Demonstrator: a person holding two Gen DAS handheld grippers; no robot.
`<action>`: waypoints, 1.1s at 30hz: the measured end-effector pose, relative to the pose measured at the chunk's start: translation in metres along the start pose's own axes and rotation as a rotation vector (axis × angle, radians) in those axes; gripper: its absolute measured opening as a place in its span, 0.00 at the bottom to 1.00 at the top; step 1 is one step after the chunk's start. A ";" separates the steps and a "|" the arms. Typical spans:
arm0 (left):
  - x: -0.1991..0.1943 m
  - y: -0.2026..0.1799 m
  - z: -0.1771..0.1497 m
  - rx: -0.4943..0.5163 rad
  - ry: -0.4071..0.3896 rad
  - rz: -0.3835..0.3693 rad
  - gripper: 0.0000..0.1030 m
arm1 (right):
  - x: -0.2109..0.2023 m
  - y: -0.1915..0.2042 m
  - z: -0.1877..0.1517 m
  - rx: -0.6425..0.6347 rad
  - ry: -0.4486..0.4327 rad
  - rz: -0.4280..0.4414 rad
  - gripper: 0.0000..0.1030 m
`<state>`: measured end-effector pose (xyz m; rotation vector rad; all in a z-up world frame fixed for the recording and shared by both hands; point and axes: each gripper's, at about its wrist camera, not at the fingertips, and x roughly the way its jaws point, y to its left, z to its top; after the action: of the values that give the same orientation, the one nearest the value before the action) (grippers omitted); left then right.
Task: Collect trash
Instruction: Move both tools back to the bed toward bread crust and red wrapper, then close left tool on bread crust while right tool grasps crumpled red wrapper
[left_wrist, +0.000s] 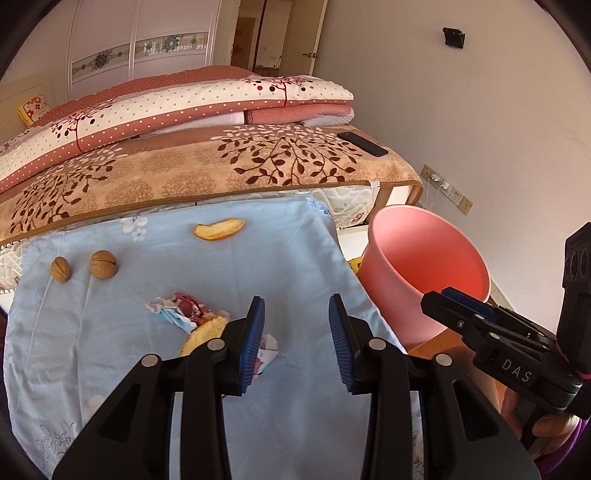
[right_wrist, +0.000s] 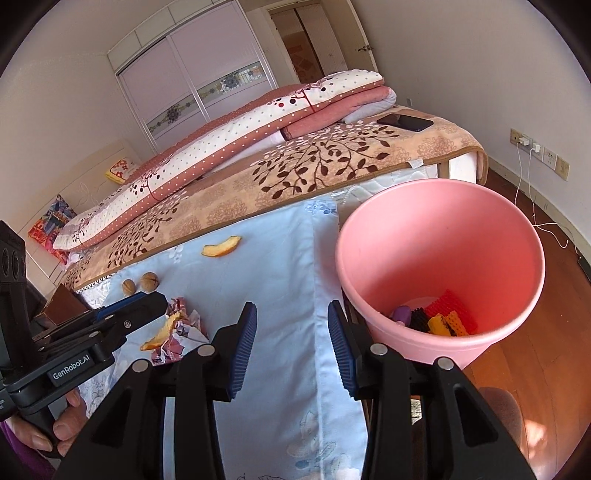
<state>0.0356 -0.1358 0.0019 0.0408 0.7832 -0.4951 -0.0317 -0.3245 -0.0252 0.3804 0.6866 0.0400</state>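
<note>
With both our grippers held over the blue sheet (left_wrist: 295, 258), the left gripper (left_wrist: 296, 325) has its jaws apart around nothing, and the right gripper (right_wrist: 291, 332) likewise gapes empty. Just ahead of the left lie a wrapper (left_wrist: 181, 308) touching a peel (left_wrist: 205, 330). Beyond sit two walnuts (left_wrist: 83, 266), a second peel (left_wrist: 219, 229), and the pink bin (right_wrist: 439, 273) beside the bed.

The left gripper (left_wrist: 297, 339) hides part of the crumpled wrapper (left_wrist: 266, 350) and orange peel (left_wrist: 205, 330) beneath it.
</note>
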 end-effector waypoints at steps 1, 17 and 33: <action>-0.001 0.007 -0.002 -0.006 0.001 0.009 0.35 | 0.002 0.004 -0.001 -0.009 0.007 0.004 0.38; 0.001 0.099 -0.029 -0.166 0.096 0.037 0.35 | 0.022 0.046 -0.020 -0.104 0.087 0.099 0.38; 0.035 0.089 -0.037 -0.166 0.146 -0.069 0.35 | 0.034 0.063 -0.026 -0.155 0.130 0.134 0.43</action>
<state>0.0712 -0.0633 -0.0615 -0.1059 0.9691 -0.4947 -0.0162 -0.2514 -0.0421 0.2756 0.7800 0.2455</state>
